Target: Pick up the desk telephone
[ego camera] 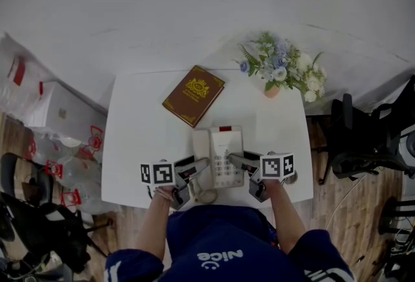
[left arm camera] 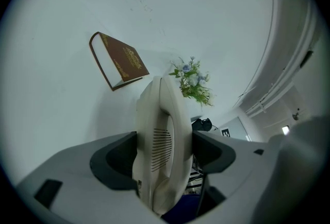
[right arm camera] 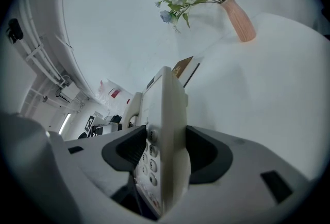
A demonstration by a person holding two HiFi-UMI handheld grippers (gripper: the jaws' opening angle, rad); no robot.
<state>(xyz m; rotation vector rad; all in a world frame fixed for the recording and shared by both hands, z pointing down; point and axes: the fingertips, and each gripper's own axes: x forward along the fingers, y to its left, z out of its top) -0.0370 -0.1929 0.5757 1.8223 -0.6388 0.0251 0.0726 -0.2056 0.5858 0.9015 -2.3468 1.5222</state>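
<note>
Desk telephone [ego camera: 219,154]: cream, at the middle of the white table's [ego camera: 136,118] near edge, with its keypad [right arm camera: 147,161] face up and the handset along its left side. The head view does not show whether it rests on the table or is just clear of it.
Left gripper [ego camera: 194,172]: over the table's near edge, left of the middle. Its two dark pads are clamped on the telephone's left side, one on each face. The left gripper view shows a slotted grille in the cream body between them.
Right gripper [ego camera: 242,169]: over the table's near edge, right of the middle. Its pads are closed on the telephone's right edge, one against the keypad face and the other against the underside.
Marker cubes [ego camera: 157,172]: one on each gripper, both above the table's near edge.
Handset cord [ego camera: 206,195]: coiled, at the table's near edge, between the two grippers.
Book [ego camera: 193,95]: brown with a gold crest, closed and flat on the table's far half near the middle, turned cornerwise to the table's edges.
Flowers [ego camera: 279,70]: blue and white with green leaves, in a pink vase [right arm camera: 240,19] at the table's far right corner.
Black chair [ego camera: 363,138]: on the floor just past the table's right side.
White bags [ego camera: 58,112]: with red print, on the floor past the table's left side.
</note>
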